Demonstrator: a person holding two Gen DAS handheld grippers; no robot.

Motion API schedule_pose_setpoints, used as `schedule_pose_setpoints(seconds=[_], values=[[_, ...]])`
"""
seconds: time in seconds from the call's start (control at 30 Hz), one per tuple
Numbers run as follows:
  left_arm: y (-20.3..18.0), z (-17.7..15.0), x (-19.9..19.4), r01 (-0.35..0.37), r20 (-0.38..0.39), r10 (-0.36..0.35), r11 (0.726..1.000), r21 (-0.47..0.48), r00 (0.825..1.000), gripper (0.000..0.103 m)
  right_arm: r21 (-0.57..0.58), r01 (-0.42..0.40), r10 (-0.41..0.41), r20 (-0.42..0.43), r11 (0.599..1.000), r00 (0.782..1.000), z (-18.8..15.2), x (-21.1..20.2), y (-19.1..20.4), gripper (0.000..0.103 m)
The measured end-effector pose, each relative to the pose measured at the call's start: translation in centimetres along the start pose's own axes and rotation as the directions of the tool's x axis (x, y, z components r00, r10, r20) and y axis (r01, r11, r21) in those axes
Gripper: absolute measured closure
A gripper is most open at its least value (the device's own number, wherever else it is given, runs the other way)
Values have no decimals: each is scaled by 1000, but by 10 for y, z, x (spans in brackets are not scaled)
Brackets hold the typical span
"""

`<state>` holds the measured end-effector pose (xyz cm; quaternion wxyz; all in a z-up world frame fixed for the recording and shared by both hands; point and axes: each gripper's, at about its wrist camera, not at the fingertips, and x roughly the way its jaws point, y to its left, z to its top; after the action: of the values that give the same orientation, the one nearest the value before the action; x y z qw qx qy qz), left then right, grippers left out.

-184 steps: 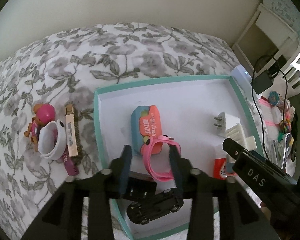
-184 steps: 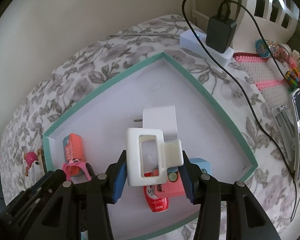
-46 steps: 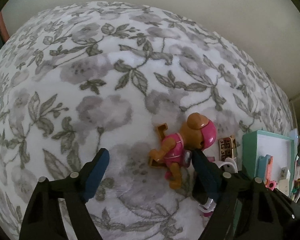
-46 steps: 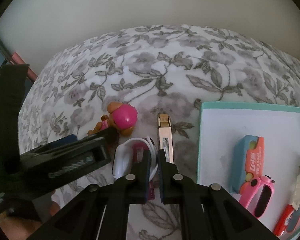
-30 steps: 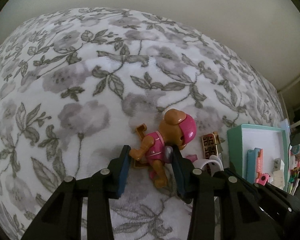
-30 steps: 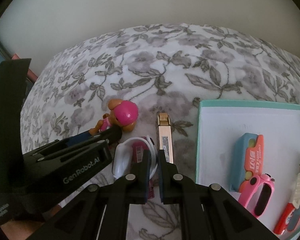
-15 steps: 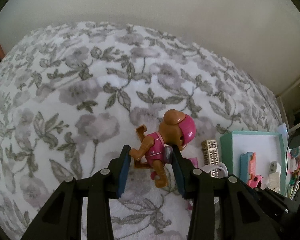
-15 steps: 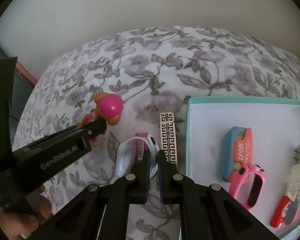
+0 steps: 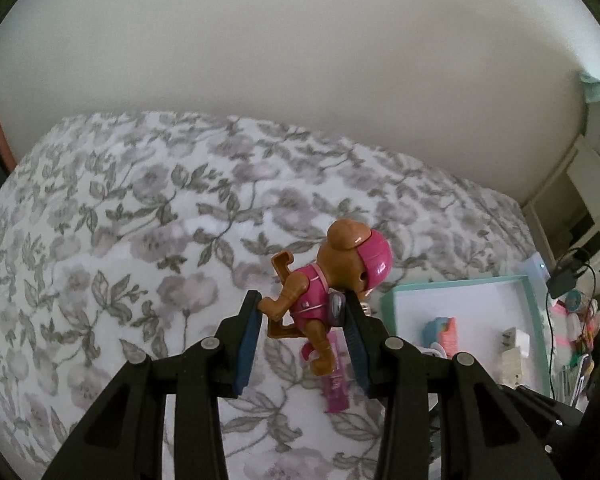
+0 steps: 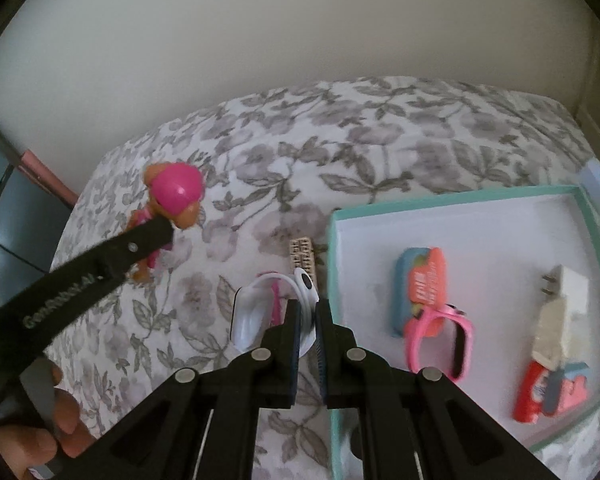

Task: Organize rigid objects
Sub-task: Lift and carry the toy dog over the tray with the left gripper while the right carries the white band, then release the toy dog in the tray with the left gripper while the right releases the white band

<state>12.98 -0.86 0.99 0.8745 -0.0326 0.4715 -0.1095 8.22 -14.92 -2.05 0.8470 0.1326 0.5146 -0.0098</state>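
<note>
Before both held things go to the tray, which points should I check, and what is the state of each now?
1. Left gripper shut on the dog figure: ok.
2. Figure lifted off the bedspread: ok.
3. Right gripper shut on the white band: ok.
4. Band clear of the bedspread: cannot tell.
5. Free space in the tray: ok.

Legible text, right wrist view: grey lettering "GenRobot.AI" along the side of the black left tongs [image 10: 156,232], blurred toward its far end. The orange-and-blue flat packet [image 10: 420,288] in the white tray with teal rim [image 10: 332,264] carries white printed characters, too blurred to read. The red-and-white tube [image 10: 534,394] in that tray shows print, unreadable. Left wrist view: pale marks on the magenta flat strip [image 9: 336,388] lying on the floral bedspread [image 9: 140,240], not decipherable.
</note>
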Motion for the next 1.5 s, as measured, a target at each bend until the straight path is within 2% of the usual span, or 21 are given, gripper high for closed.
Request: schedule_pose_setpoints(seconds=[0.3,0.57,0.7,1.0,1.13,1.5], values=[[-45,-14,-21,39,37,-42,996,81,998,61,114,61,-64,30,992,997,-10,-37,-41,95],[-96,-31,-25,80,30,-87,982,172,996,61,223,105,-119,50,969,992,-17,-61,-86,95],[-124,-40,-24,88,19,-95,967,241,995,61,265,153,-176,64,952,982,-18,-73,-107,95],[-167,-58,-12,110,-16,-110,946,306,994,61,347,216,-254,67,913,965,-24,-89,-145,95],[-175,-64,-3,99,-37,-93,938,332,995,61,363,234,-271,52,902,961,-25,-88,-154,95],[-171,-72,21,119,-118,-87,946,301,989,61,355,240,-251,-15,904,968,-28,-70,-159,94]])
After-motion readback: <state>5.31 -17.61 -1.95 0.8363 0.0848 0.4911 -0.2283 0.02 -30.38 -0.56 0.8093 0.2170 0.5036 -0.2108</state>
